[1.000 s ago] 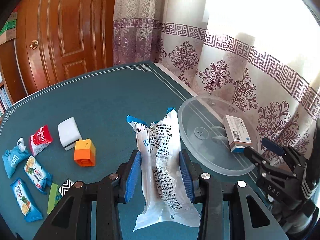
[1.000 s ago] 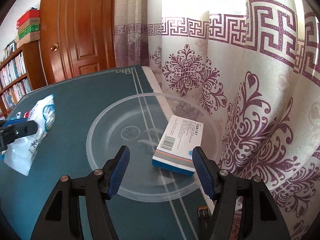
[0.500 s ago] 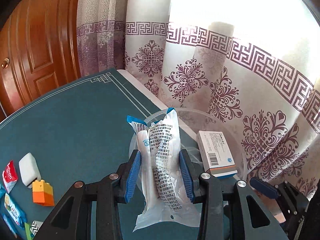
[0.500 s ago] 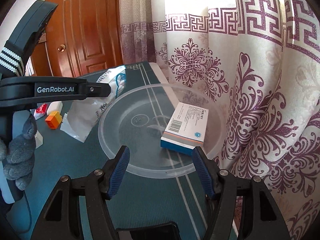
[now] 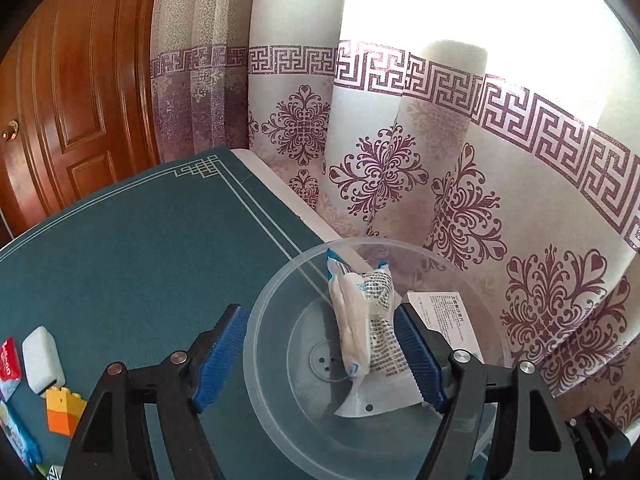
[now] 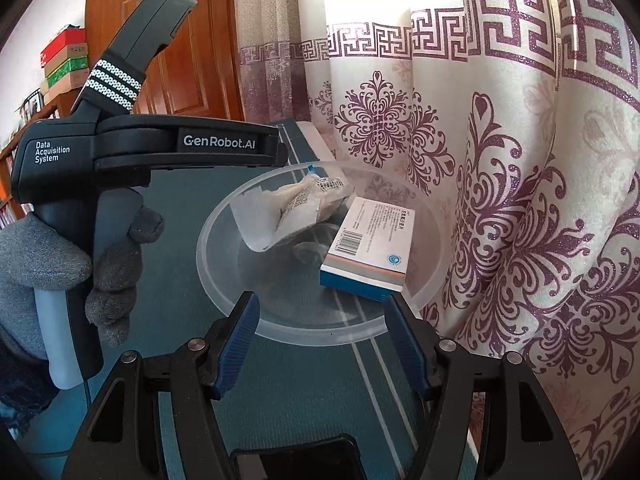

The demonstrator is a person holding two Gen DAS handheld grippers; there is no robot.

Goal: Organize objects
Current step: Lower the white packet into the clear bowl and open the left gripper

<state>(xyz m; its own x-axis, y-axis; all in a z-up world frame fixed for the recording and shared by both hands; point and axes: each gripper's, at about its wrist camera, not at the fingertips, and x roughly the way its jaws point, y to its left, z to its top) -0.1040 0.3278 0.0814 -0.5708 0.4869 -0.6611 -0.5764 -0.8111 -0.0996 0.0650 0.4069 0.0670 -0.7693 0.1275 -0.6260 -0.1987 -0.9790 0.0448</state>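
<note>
A white plastic packet point(image 5: 366, 328) with blue corners and printed text lies in the clear round plastic bowl point(image 5: 276, 396), leaning against the right finger of my left gripper point(image 5: 320, 356), which is open above the bowl. In the right wrist view the packet point(image 6: 296, 206) lies in the bowl point(image 6: 224, 296) beside a white and blue medicine box point(image 6: 366, 252). The box also shows in the left wrist view point(image 5: 448, 316). My right gripper point(image 6: 324, 344) is open and empty just in front of the bowl's near rim.
At the left of the green table mat point(image 5: 132, 264) lie a white block point(image 5: 42, 354), an orange and yellow toy brick point(image 5: 64, 410) and several snack packets point(image 5: 10, 364). A patterned curtain point(image 5: 440, 168) hangs right behind the bowl. A wooden door point(image 5: 60, 92) stands beyond the table.
My left gripper carried the packet right, over the bowl, then opened and let it go; the packet now lies in the bowl. My right gripper drew back a little from the bowl.
</note>
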